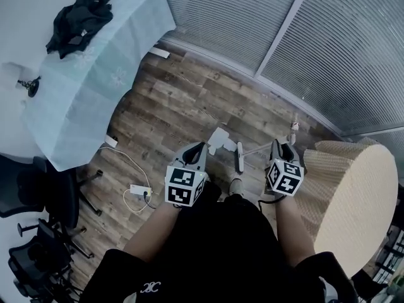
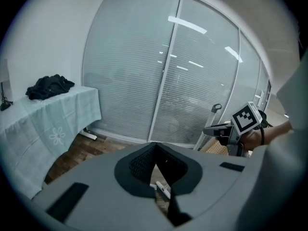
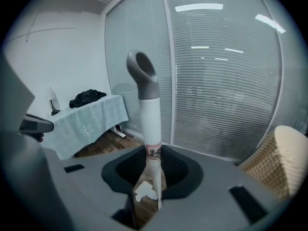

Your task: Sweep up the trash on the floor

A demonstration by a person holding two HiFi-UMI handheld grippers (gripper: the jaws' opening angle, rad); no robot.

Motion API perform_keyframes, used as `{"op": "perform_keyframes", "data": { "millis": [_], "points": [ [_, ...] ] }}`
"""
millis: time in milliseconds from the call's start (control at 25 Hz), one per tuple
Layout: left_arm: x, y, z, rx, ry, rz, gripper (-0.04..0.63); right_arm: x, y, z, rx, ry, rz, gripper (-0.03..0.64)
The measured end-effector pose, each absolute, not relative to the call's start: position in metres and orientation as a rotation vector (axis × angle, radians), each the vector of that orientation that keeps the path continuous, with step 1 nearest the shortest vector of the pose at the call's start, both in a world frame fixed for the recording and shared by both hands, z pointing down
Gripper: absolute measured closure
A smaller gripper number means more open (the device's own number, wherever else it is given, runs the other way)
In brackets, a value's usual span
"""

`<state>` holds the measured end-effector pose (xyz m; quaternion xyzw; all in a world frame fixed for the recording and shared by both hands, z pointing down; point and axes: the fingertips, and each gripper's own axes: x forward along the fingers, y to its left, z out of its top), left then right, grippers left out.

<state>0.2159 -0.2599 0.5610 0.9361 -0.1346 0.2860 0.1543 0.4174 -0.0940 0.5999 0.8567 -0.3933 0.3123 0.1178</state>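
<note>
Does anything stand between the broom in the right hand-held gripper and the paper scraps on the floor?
Nothing visible does. The right hand-held gripper is shut on the broom handle, and the paper scraps lie on bare wood floor just beyond its lower end. The power strip lies off to the left.

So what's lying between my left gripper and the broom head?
In the head view, white paper scraps lie on the wood floor between the left gripper and the broom head. Nothing else shows in that stretch.
</note>
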Motion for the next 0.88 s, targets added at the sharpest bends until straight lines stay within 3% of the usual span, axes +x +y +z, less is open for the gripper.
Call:
{"op": "perform_keyframes", "data": {
  "millis": [520, 880],
  "points": [
    [0.214, -0.310, 0.566, 2.663, -0.372, 0.753, 0.600, 0.407, -0.139, 0.558, 2.563, -1.239, 0.862, 0.515],
    [0.255, -0.296, 0.553, 2.671, -0.414, 0.714, 0.600, 0.479, -0.121, 0.524, 2.586, -1.225, 0.684, 0.516]
  ]
}}
